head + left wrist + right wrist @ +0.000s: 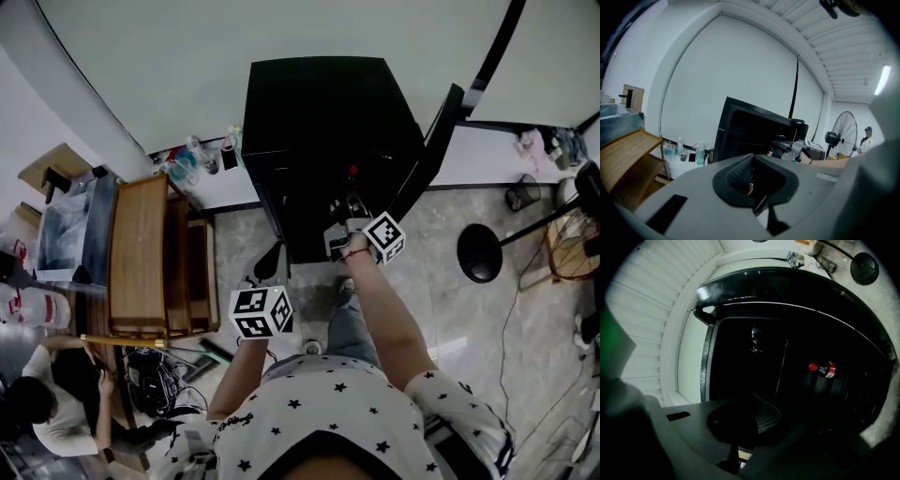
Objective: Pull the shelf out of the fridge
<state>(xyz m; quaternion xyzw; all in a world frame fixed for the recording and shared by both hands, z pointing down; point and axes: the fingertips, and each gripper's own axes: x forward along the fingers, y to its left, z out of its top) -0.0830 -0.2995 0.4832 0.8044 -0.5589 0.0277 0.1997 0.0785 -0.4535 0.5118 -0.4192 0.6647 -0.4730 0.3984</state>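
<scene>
Jaws of the right claw [757,420] are pressed together at the open front of the black fridge [328,112]; the dark there hides whether anything is pinched between them; the shelf cannot be picked out in the unlit interior; a red-capped bottle [825,369] shows inside, toward the side of the open door [427,155]. The left claw [751,183] is likewise closed, gripping nothing, held back from the fridge; beyond it a green bottle [700,153] and cups [670,151] stand on a low white ledge [689,164], beside a wooden rack [141,253].
</scene>
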